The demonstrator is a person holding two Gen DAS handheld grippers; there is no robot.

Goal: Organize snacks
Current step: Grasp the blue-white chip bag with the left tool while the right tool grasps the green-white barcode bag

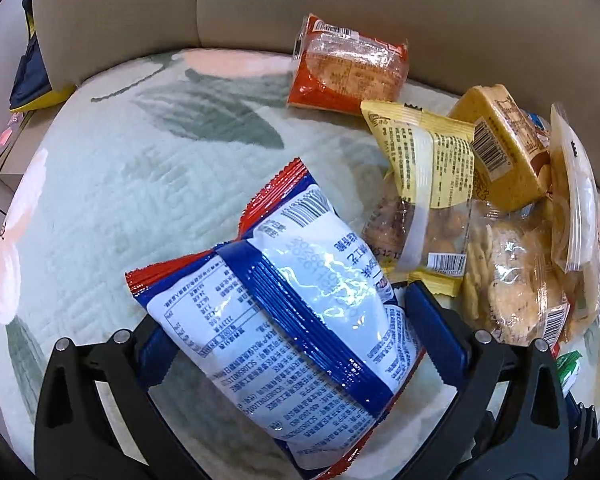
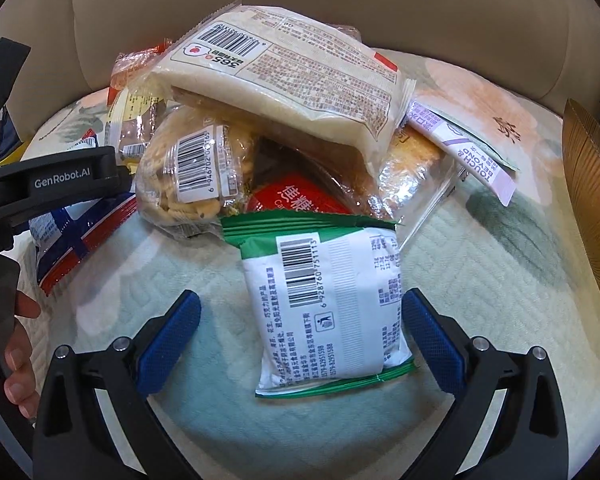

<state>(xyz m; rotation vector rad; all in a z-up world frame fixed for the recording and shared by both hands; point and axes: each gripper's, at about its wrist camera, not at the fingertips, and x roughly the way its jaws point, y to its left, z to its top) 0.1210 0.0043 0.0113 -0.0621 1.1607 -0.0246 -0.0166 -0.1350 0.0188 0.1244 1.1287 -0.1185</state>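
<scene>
Blue ribbed pads, black frames: two hand-held claws over a pale green quilted floral cover (image 1: 112,184).

Left wrist view, lower frame: left gripper (image 1: 284,344), spread wide around a glossy blue, white and red foil snack bag (image 1: 292,320). The bag lies tilted between the pads, its red crimped edge toward frame centre; whether either pad presses it cannot be told.

Right wrist view, lower centre: right gripper (image 2: 300,340), released, pads well apart. A green-edged white snack packet (image 2: 332,308), barcode up, lies between them, just beside the right-hand pad and clear of the left-hand one.

Behind the packet, mid-frame: a heap of snacks, a clear bag of ridged crackers (image 2: 188,172) at left, a large cream-white wrapped cake pack (image 2: 296,80) on top.

Far, upper frame: beige sofa backrest (image 2: 300,0).
</scene>
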